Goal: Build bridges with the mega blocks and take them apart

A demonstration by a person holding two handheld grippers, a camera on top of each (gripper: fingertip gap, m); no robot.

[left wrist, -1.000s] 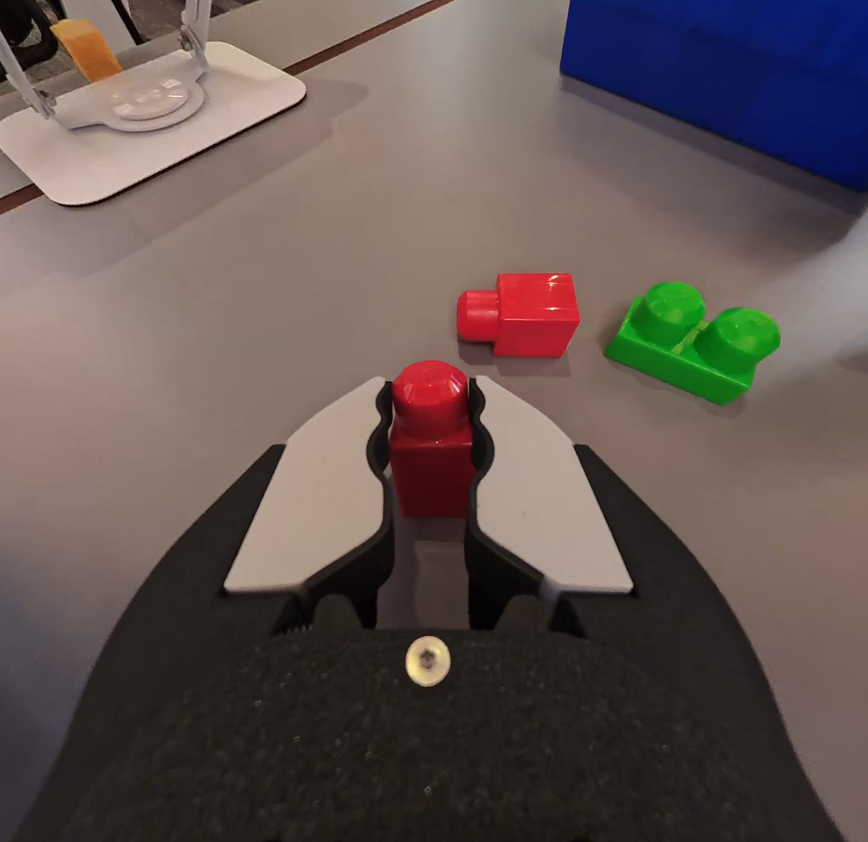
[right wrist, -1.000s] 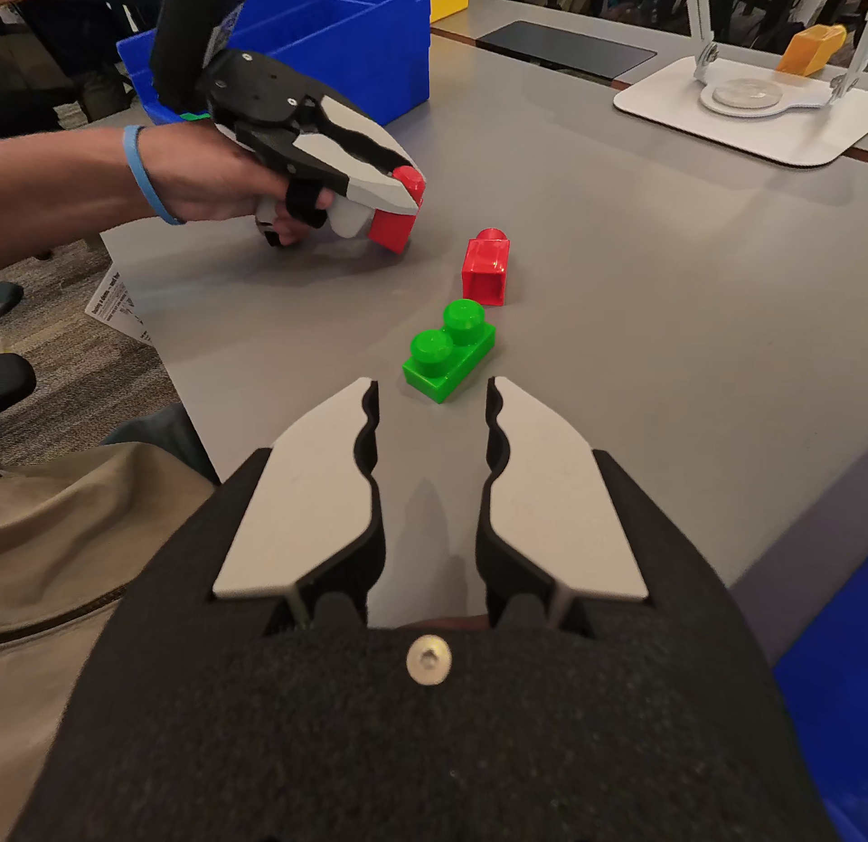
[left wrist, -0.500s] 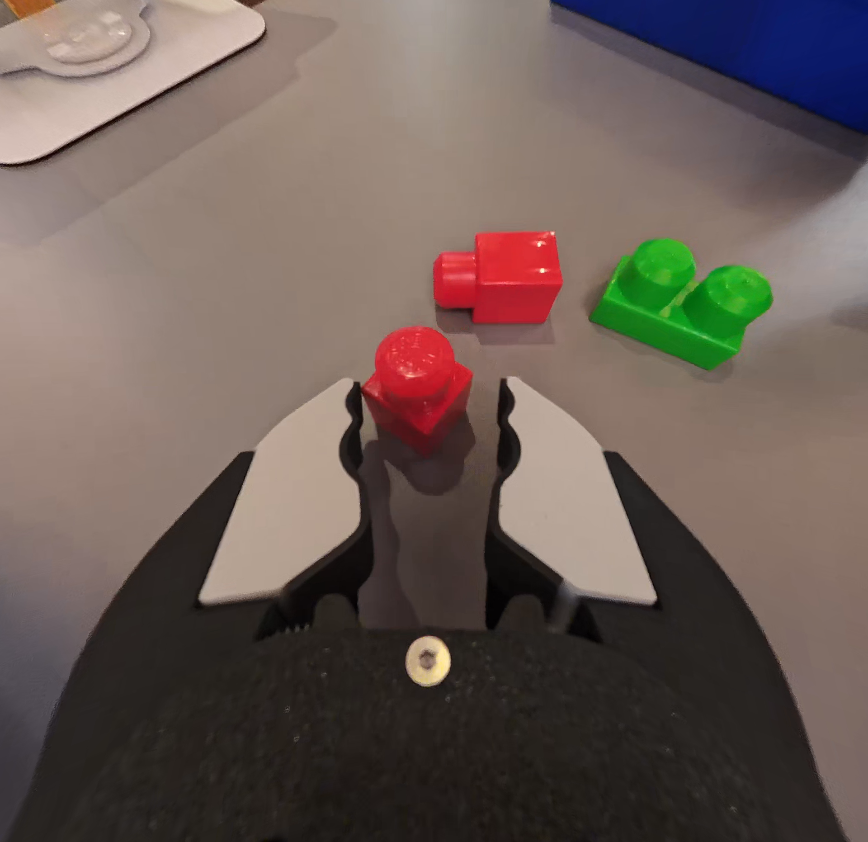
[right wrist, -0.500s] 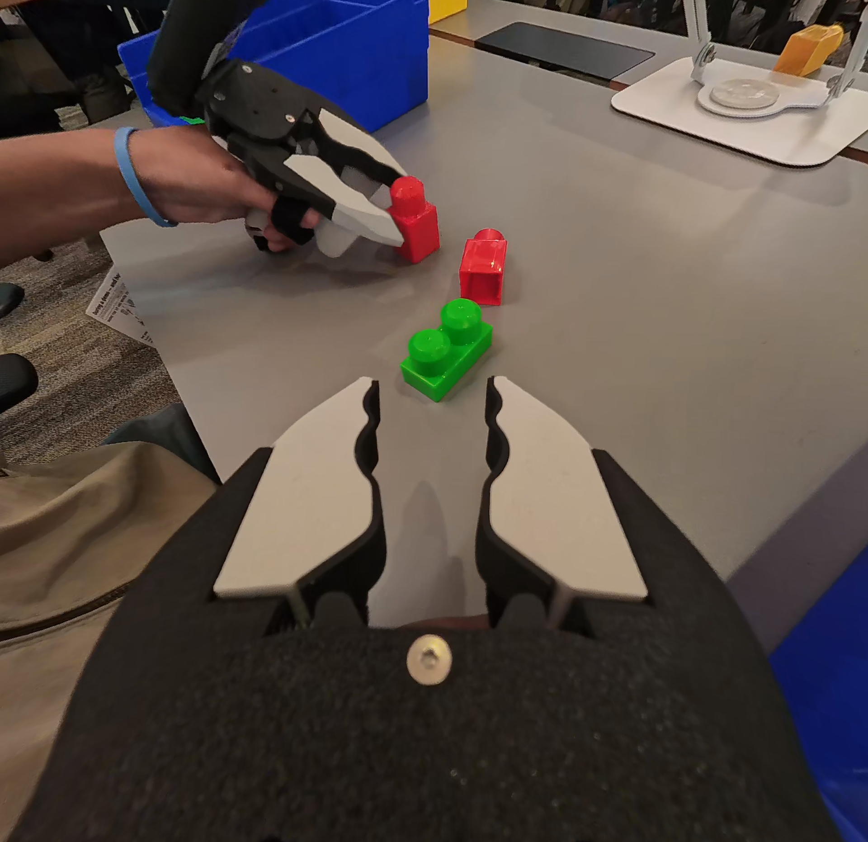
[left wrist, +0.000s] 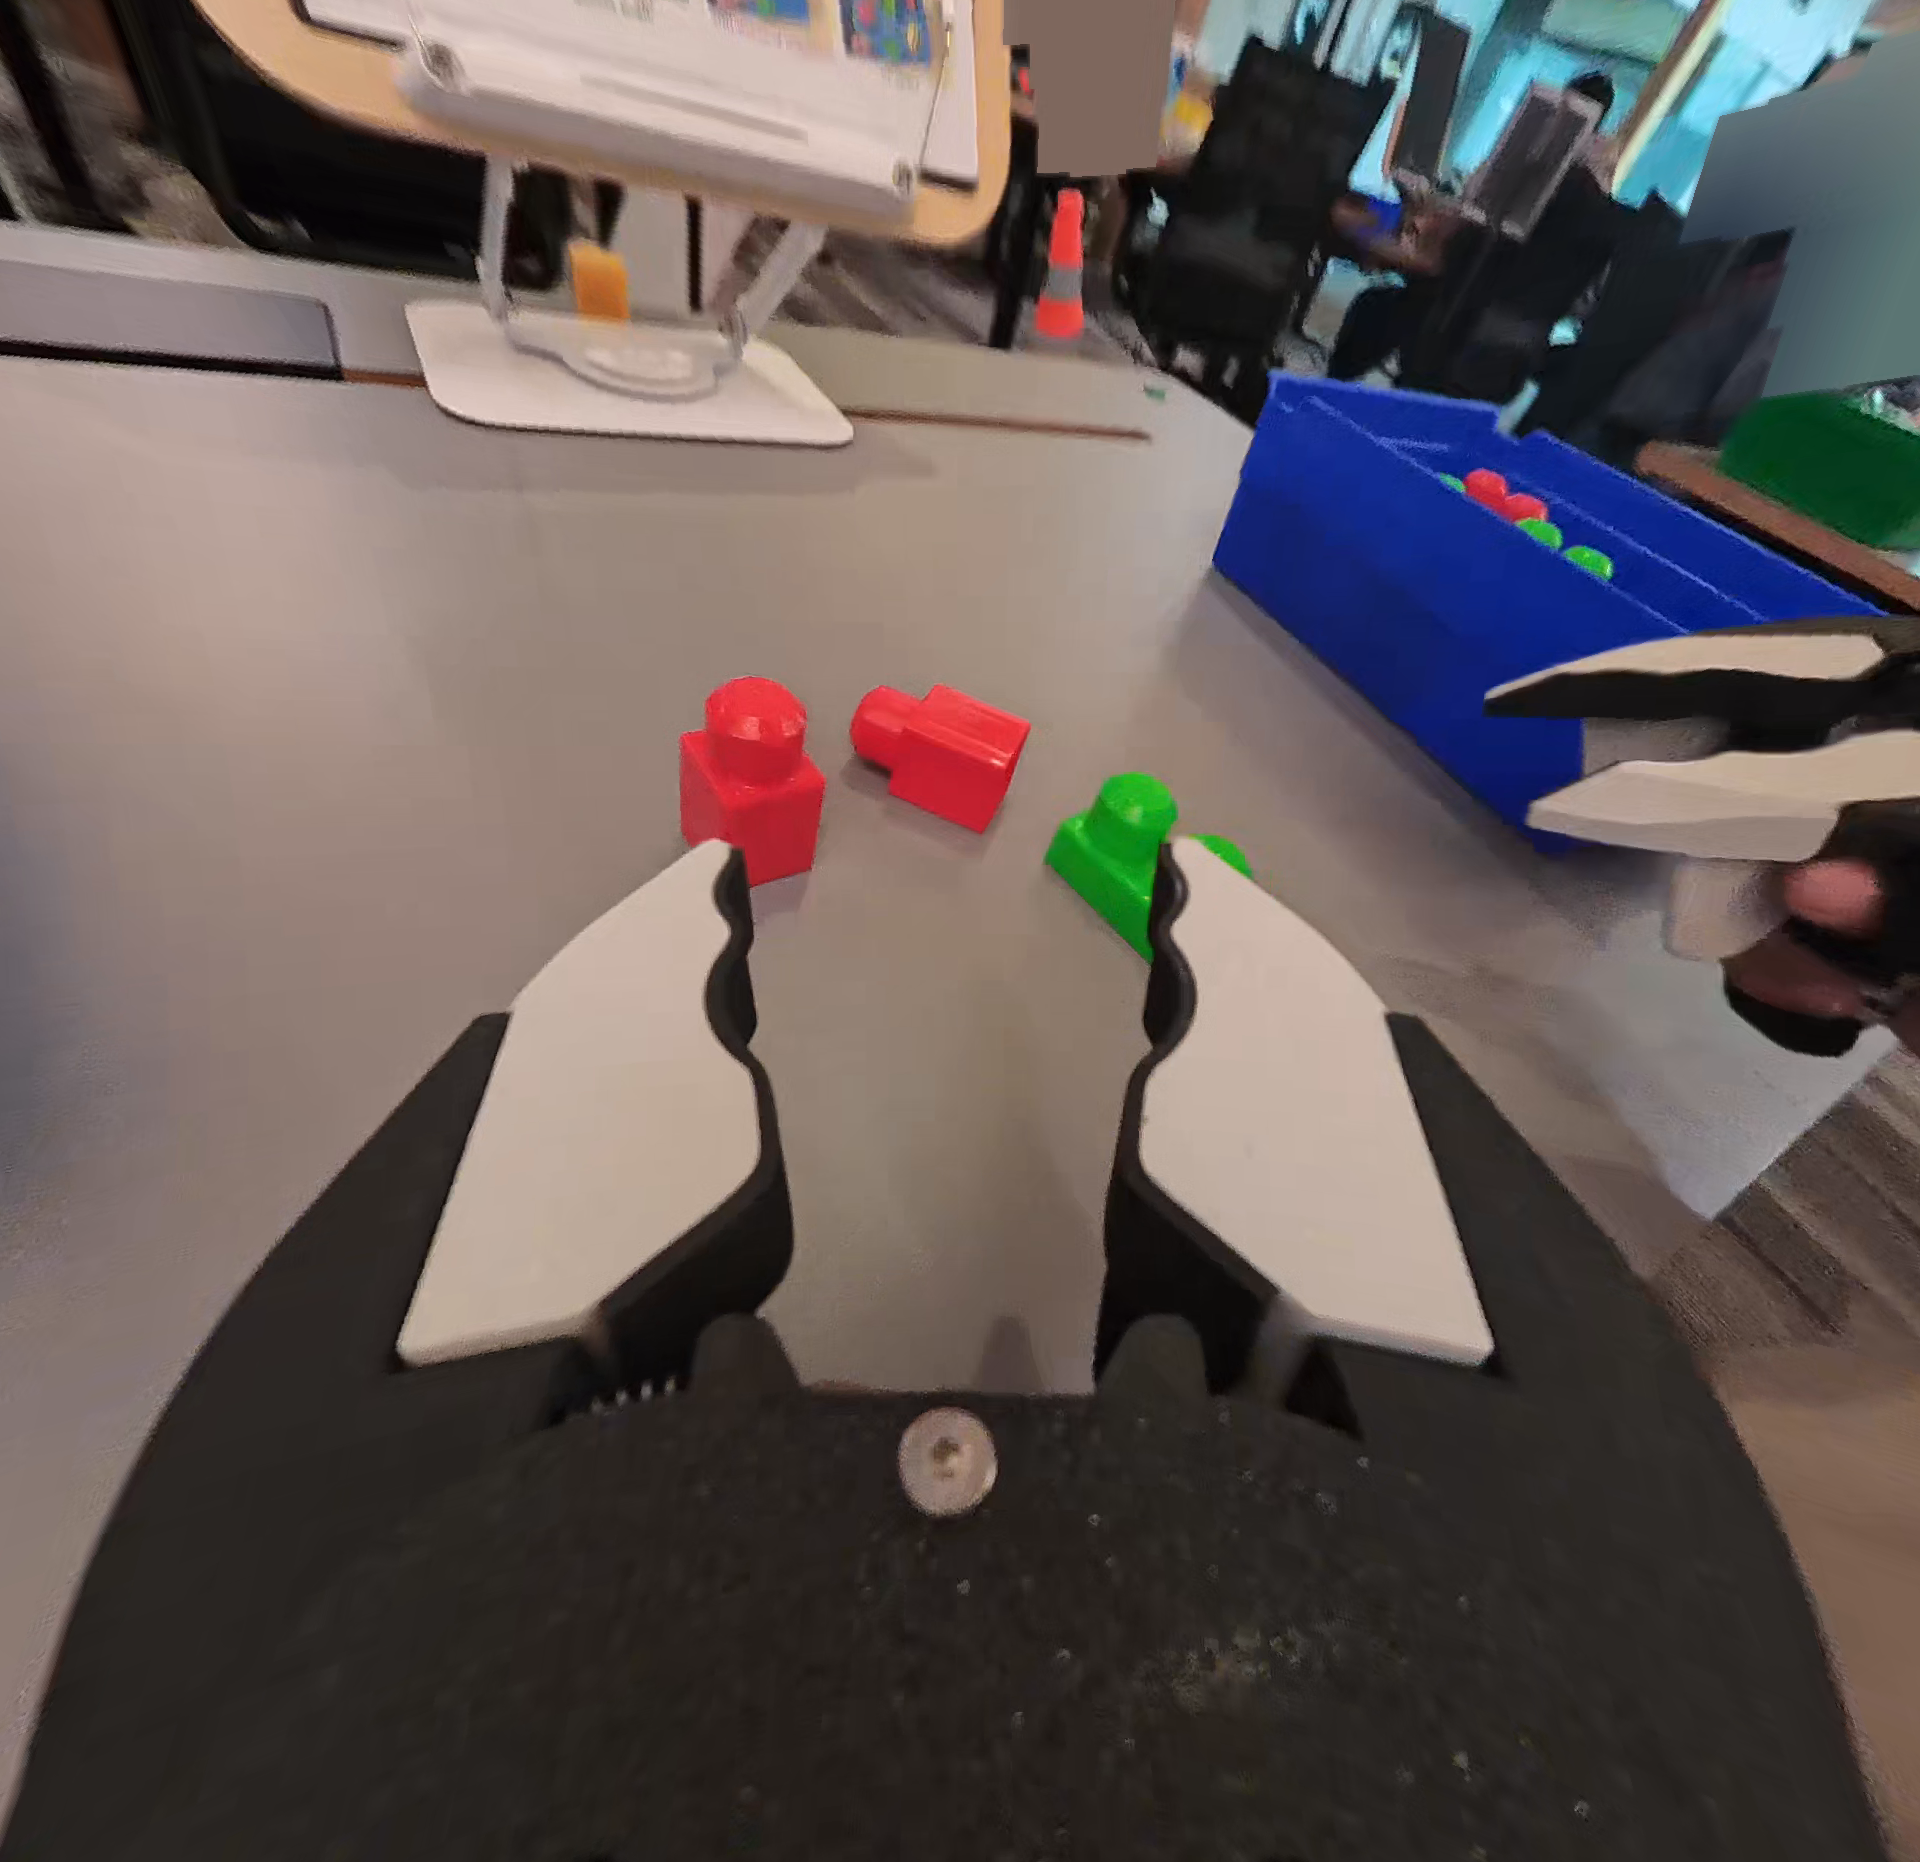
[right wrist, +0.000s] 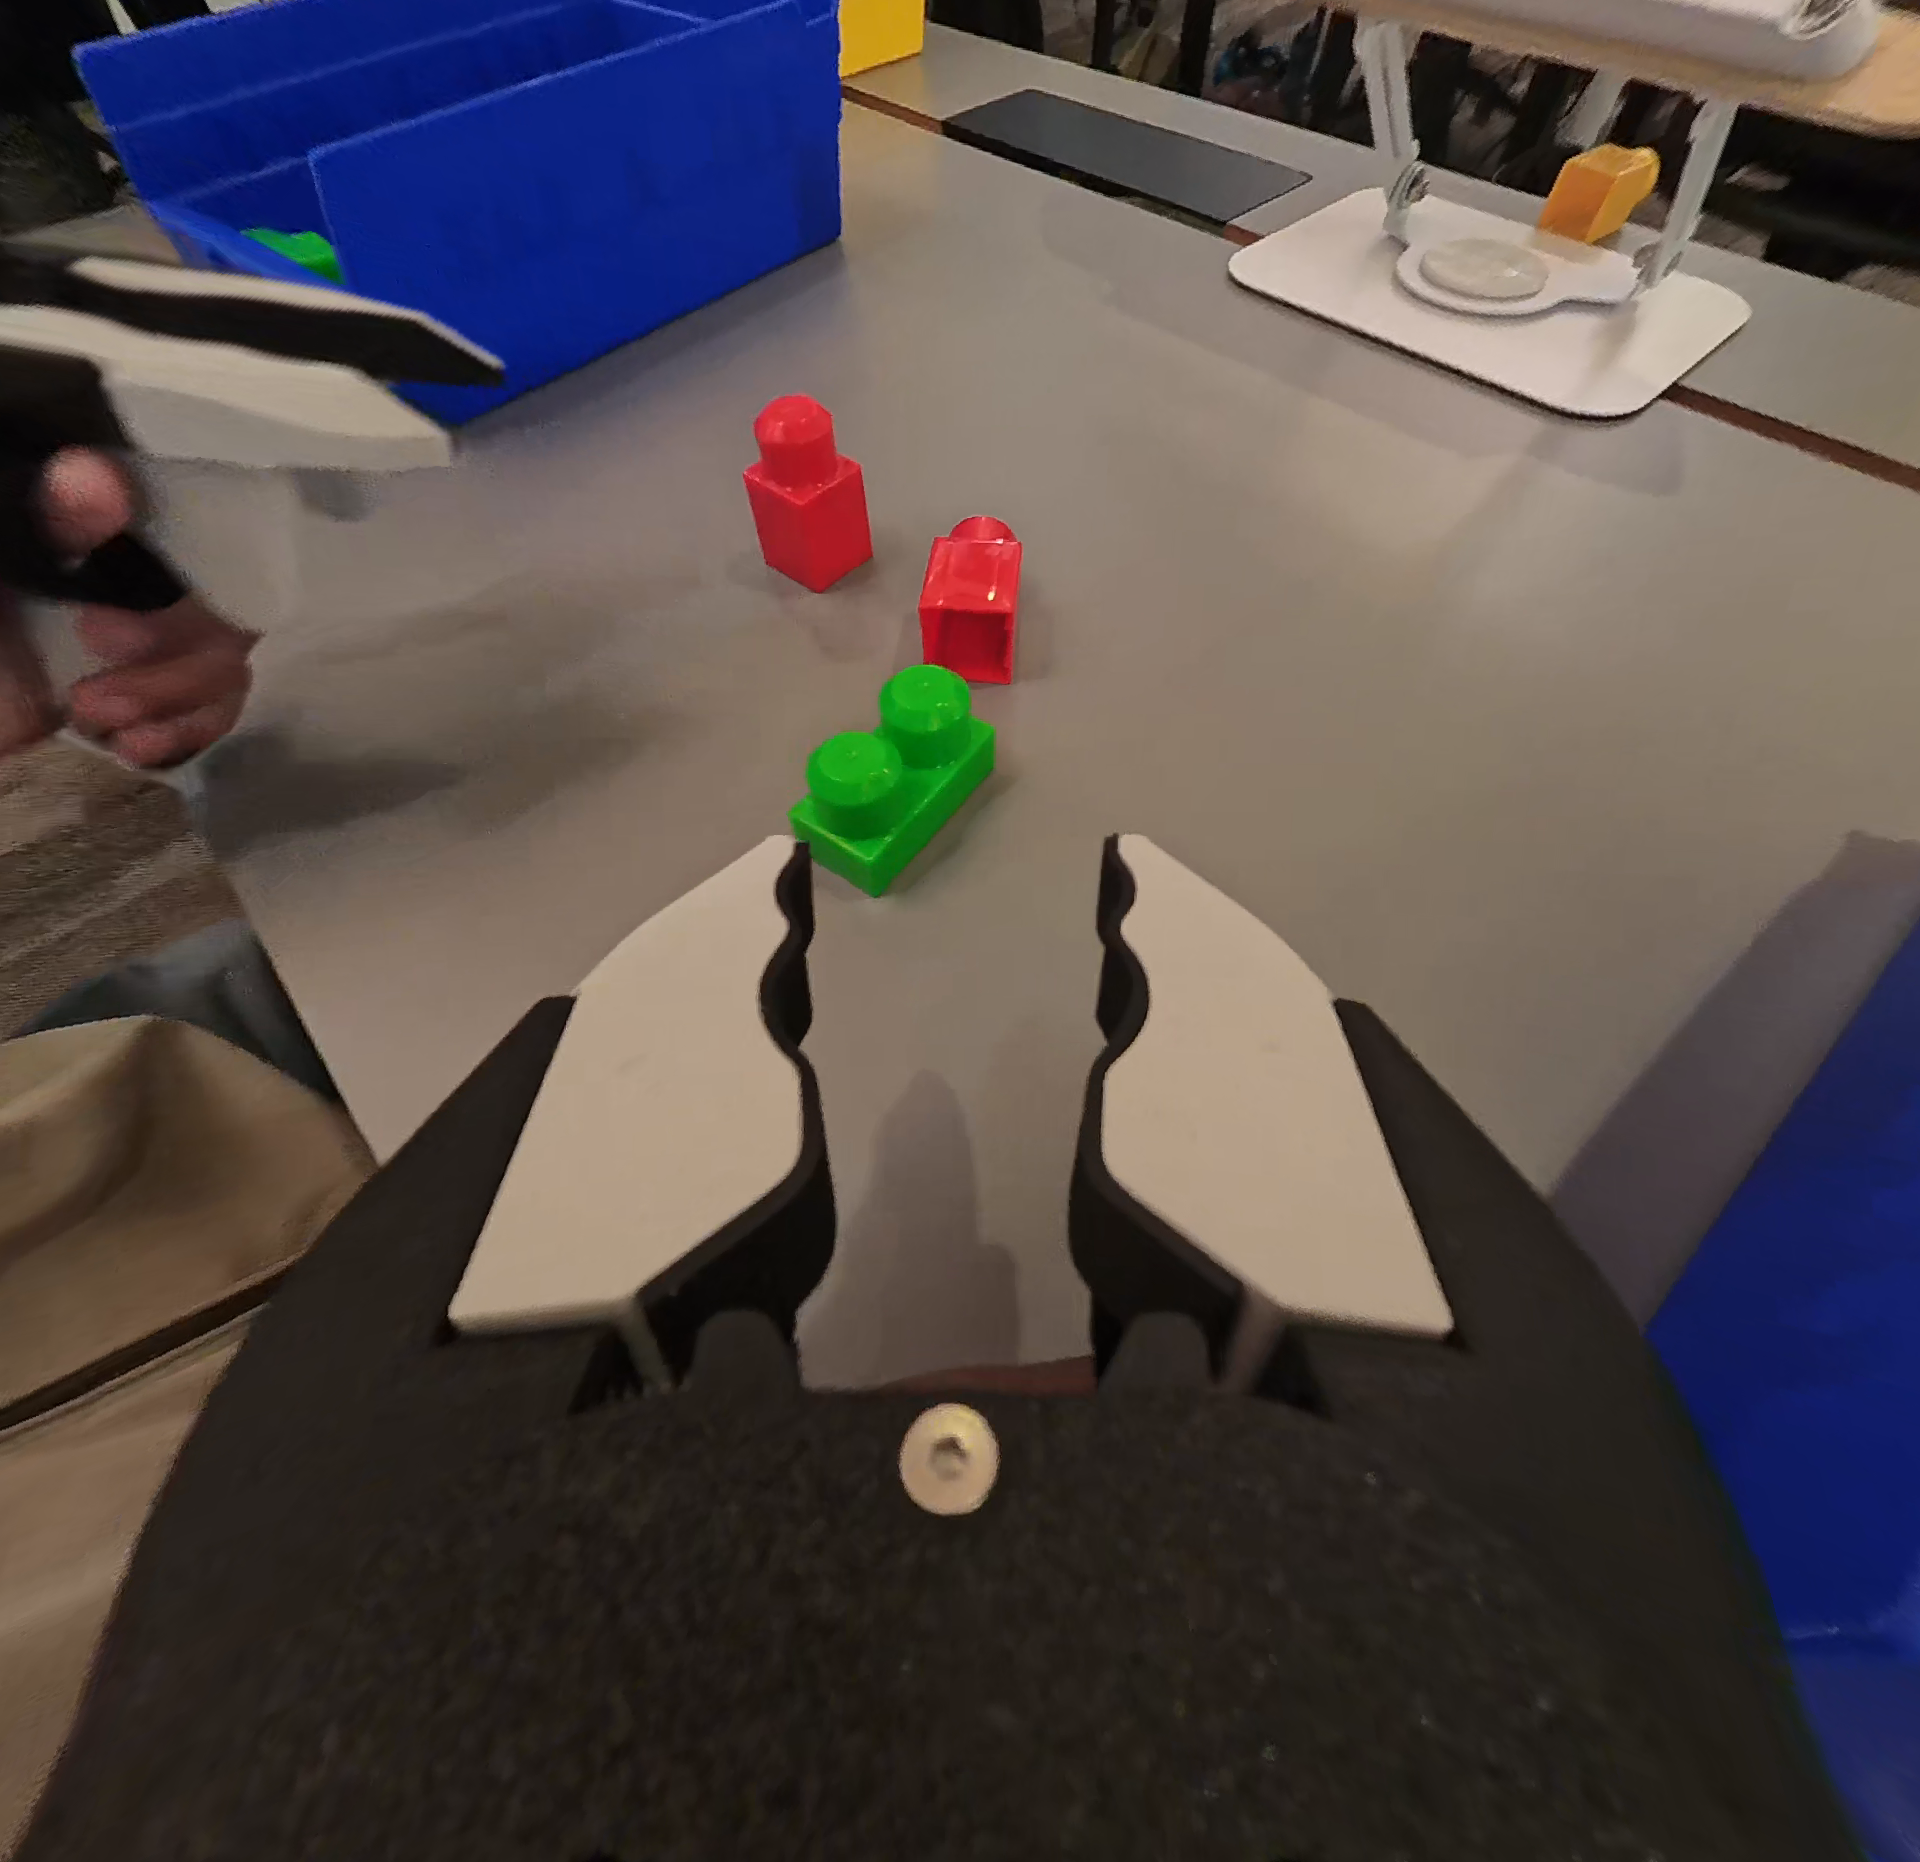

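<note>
Blocks on the grey table [right wrist: 1351, 669], three loose: upright red block [right wrist: 808, 503] standing stud-up, tipped red block [right wrist: 971, 607] on its side just beside it with the hollow end facing the right wrist view, green two-stud block [right wrist: 894, 778] flat, nearest the right gripper [right wrist: 951, 877]. Nothing stacked, so no bridge yet. Left gripper [left wrist: 945, 877] is spread wide and empty, off the table, tips short of the blocks. Right gripper also spread, empty, lined up just short of the green block. More blocks sit in the blue bin [left wrist: 1403, 607] at the table's far side. Likely risks: the tipped red needs righting before it can serve as a pier; grabbing it by the stud end could let it twist out. The upright red is tall and narrow, so a sideways nudge from a finger would topple it. Pressing green down with the piers spaced wrong would miss a stud and knock both over.
</note>
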